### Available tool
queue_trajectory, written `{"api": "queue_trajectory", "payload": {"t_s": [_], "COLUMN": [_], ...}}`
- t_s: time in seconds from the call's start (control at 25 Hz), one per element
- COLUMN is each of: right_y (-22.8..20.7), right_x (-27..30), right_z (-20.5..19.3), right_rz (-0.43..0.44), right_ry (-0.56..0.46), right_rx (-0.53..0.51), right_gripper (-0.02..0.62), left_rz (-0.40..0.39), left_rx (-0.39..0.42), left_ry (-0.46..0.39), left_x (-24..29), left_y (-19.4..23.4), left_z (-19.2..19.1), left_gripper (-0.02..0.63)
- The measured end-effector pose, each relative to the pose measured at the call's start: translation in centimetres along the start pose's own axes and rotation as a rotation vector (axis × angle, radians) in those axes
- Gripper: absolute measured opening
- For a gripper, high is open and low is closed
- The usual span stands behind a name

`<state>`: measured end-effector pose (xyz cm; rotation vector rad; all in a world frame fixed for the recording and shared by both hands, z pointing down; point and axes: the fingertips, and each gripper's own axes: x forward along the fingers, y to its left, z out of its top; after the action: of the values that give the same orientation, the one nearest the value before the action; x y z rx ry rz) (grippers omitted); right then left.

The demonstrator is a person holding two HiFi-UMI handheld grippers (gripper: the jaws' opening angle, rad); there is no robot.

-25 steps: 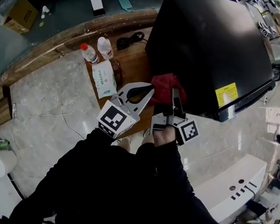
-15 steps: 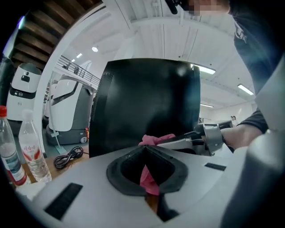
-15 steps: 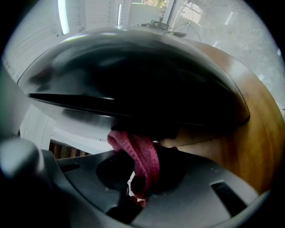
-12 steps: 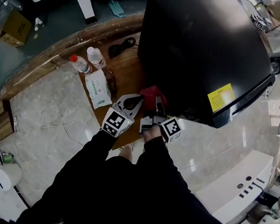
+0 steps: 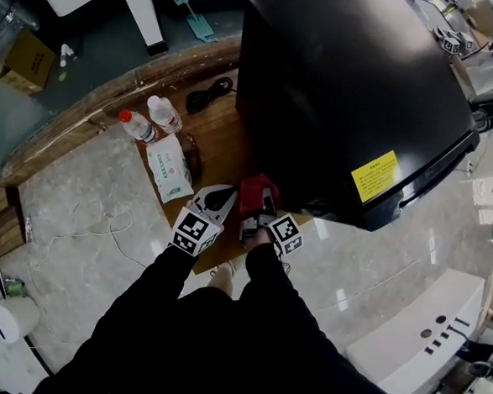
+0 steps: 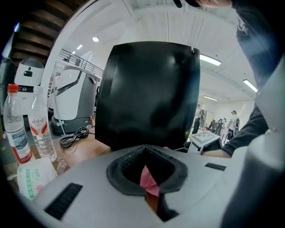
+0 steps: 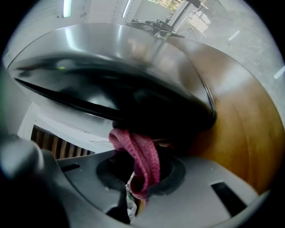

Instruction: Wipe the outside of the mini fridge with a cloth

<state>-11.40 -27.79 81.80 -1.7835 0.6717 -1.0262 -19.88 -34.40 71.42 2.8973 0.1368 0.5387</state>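
The black mini fridge (image 5: 347, 89) stands on a wooden platform (image 5: 221, 144) and fills the upper right of the head view. My right gripper (image 5: 261, 208) is shut on a red cloth (image 5: 254, 190), which is pressed against the fridge's near side, low down by the corner. In the right gripper view the cloth (image 7: 136, 144) bunches out of the right gripper (image 7: 144, 171), under the fridge's dark edge (image 7: 133, 102). My left gripper (image 5: 228, 192) hangs just left of the cloth, jaws together and holding nothing. In the left gripper view the fridge (image 6: 151, 93) rises ahead.
Two water bottles (image 5: 135, 126) (image 5: 165, 114), a tissue pack (image 5: 171, 166) and a black cable (image 5: 207, 93) lie on the platform left of the fridge. Marble floor (image 5: 85, 223) surrounds it. A white unit (image 5: 413, 338) sits at the lower right.
Both grippers have dropped lower and look smaller. The right gripper has dragged the red cloth down the fridge's near side, and the left gripper has followed beside it.
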Motion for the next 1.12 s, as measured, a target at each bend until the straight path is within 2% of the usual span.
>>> {"api": "queue_trajectory", "payload": {"t_s": [0.12, 0.28, 0.4, 0.52, 0.72, 0.88, 1.0, 1.12], "right_y": [1.8, 7.9, 12.0, 16.1, 21.2, 23.2, 22.9, 21.9], "right_x": [-1.1, -4.1, -8.5, -14.1, -22.3, -28.7, -32.4, -36.0], "right_z": [-1.2, -3.0, -2.6, -1.1, 5.3, 12.5, 17.9, 23.4], "right_rz": [0.044, 0.176, 0.264, 0.357, 0.439, 0.501, 0.521, 0.539], "right_ry": [0.076, 0.188, 0.25, 0.291, 0.199, 0.109, 0.04, 0.016], "right_rx": [-0.098, -0.246, -0.375, -0.558, -0.842, -1.0, -1.053, -1.098], "right_gripper": [0.069, 0.069, 0.069, 0.069, 0.069, 0.069, 0.069, 0.069], "left_rz": [0.005, 0.016, -0.007, -0.054, -0.123, -0.139, -0.16, -0.189], "left_rx": [-0.017, -0.038, -0.072, -0.077, 0.018, 0.049, 0.05, 0.057], "left_ry": [-0.025, -0.057, -0.071, -0.087, -0.168, -0.226, -0.248, -0.283], "left_x": [-1.4, -3.8, -5.7, -7.9, -9.2, -7.6, -4.8, -1.1], "left_y": [-0.6, -1.8, -4.4, -8.0, -15.9, -24.6, -30.2, -36.0], "left_z": [1.2, 3.0, 4.7, 7.7, 14.1, 18.3, 20.2, 22.2], "left_gripper": [0.006, 0.006, 0.006, 0.006, 0.006, 0.006, 0.006, 0.006]}}
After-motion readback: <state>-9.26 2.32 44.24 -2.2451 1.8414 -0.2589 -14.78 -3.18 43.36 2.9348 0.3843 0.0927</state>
